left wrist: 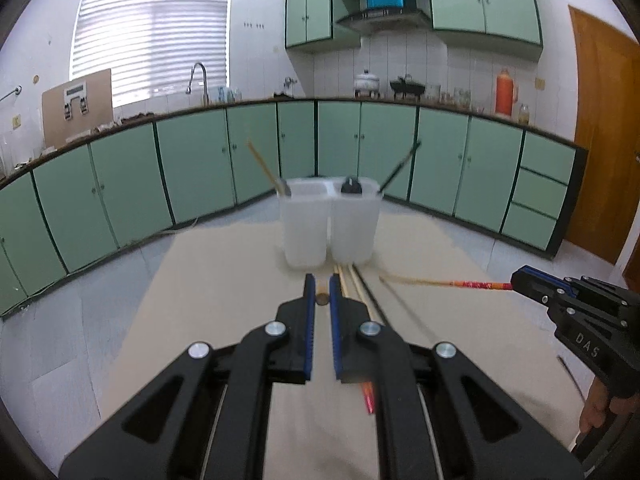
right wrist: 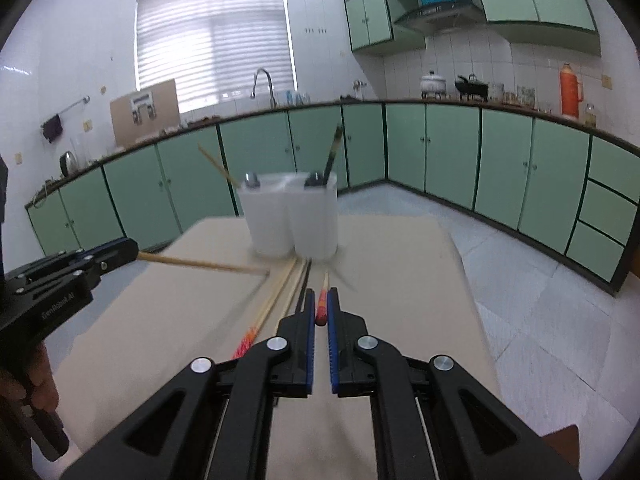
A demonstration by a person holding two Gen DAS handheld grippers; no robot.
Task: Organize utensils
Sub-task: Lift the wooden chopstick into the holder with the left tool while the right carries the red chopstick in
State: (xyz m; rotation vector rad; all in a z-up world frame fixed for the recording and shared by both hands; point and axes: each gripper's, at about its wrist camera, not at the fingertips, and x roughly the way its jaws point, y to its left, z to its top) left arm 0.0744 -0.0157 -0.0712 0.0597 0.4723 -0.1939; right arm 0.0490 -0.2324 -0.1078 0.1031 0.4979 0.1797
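Observation:
A white two-compartment utensil holder (left wrist: 330, 222) stands on the beige table; it also shows in the right wrist view (right wrist: 292, 216). A wooden chopstick and a spoon lean in its left compartment, a dark chopstick and a black spoon in its right. Several loose chopsticks (left wrist: 356, 284) lie in front of it. My left gripper (left wrist: 322, 280) is shut on a plain wooden chopstick (right wrist: 200, 263), held level above the table. My right gripper (right wrist: 320, 296) is shut on a red-patterned chopstick (left wrist: 452, 282), also seen end-on in the right wrist view (right wrist: 322, 304).
The beige table (right wrist: 392, 264) ends at the right over a tiled floor. Green kitchen cabinets (left wrist: 200, 168) run along the back under a counter with a sink, pots and a red thermos (right wrist: 570, 90). A red-tipped chopstick (left wrist: 369, 398) lies under my left gripper.

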